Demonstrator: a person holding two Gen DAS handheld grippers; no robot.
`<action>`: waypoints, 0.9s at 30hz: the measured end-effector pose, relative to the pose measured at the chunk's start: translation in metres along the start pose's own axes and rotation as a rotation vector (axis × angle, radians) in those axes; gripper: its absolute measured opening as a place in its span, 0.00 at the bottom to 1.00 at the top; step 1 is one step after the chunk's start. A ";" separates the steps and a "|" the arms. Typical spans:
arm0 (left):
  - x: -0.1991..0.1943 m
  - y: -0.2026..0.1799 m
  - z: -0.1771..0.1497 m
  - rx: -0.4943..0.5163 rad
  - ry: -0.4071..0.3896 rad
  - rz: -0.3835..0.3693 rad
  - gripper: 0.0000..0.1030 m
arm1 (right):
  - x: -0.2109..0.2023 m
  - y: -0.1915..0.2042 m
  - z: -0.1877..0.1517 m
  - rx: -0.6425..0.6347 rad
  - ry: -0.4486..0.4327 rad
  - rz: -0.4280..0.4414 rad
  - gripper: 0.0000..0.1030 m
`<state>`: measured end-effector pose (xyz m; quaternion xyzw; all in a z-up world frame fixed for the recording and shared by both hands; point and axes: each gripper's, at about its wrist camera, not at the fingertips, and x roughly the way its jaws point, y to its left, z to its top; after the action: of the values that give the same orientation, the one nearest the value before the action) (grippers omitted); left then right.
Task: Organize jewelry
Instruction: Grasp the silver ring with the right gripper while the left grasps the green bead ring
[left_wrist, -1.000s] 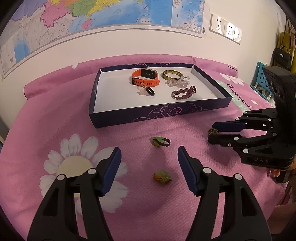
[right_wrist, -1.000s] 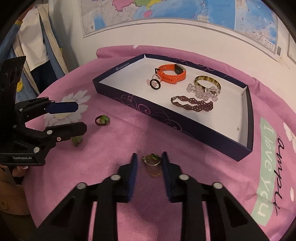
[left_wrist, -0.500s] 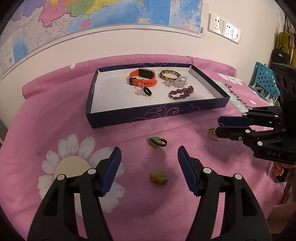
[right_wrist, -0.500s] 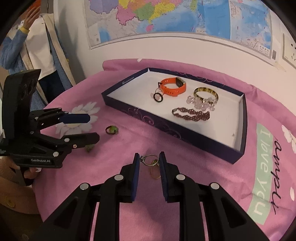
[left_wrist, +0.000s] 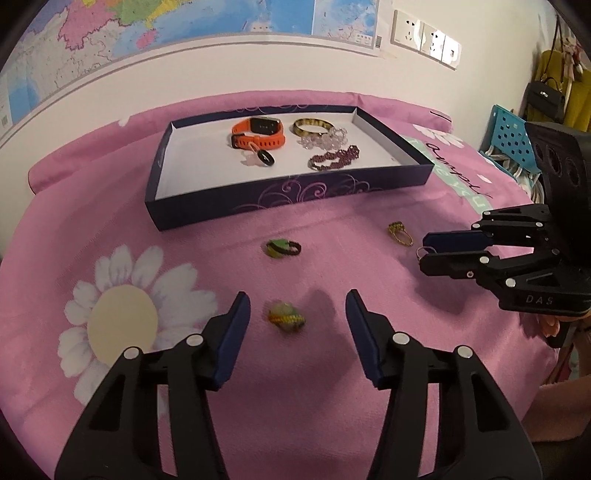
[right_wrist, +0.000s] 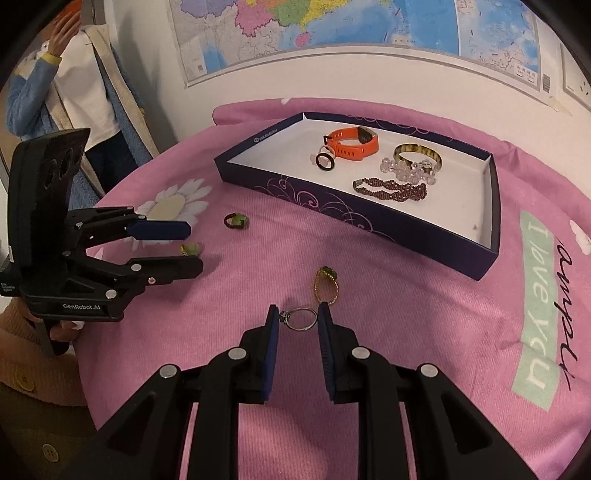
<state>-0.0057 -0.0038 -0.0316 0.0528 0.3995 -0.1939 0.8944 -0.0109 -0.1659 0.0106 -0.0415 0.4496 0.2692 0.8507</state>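
Note:
My right gripper (right_wrist: 297, 319) is shut on a thin silver ring (right_wrist: 301, 319) and holds it above the pink cloth; it also shows in the left wrist view (left_wrist: 424, 254). A gold ring with a green stone (right_wrist: 327, 284) lies on the cloth just ahead of it. My left gripper (left_wrist: 297, 304) is open, low over a yellow-green ring (left_wrist: 286, 317). A dark ring with a green stone (left_wrist: 282, 247) lies further ahead. The dark blue tray (left_wrist: 291, 195) holds an orange watch (left_wrist: 258, 134), a gold bangle (left_wrist: 312, 126), a crystal bracelet, a maroon bead bracelet (left_wrist: 334, 157) and a black ring.
Pink flowered cloth (left_wrist: 118, 314) covers the round table against a white wall with a map. A person in a blue cardigan (right_wrist: 55, 81) stands at the left in the right wrist view. A blue crate (left_wrist: 511, 138) and hanging bags are at the right.
My right gripper has risen and drawn back with the silver ring, leaving the gold ring on the cloth. My left gripper has stayed open over the yellow-green ring.

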 end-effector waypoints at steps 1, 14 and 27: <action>0.000 0.000 -0.001 -0.001 0.005 -0.003 0.46 | 0.000 0.000 0.000 0.001 0.003 -0.002 0.19; 0.003 0.000 -0.004 -0.005 0.032 -0.012 0.36 | 0.002 0.005 -0.006 -0.015 0.031 -0.039 0.23; 0.002 0.002 -0.003 -0.023 0.038 0.000 0.18 | 0.001 0.004 -0.007 0.008 0.027 -0.031 0.01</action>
<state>-0.0063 -0.0022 -0.0349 0.0464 0.4185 -0.1883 0.8873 -0.0182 -0.1641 0.0064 -0.0484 0.4614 0.2536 0.8488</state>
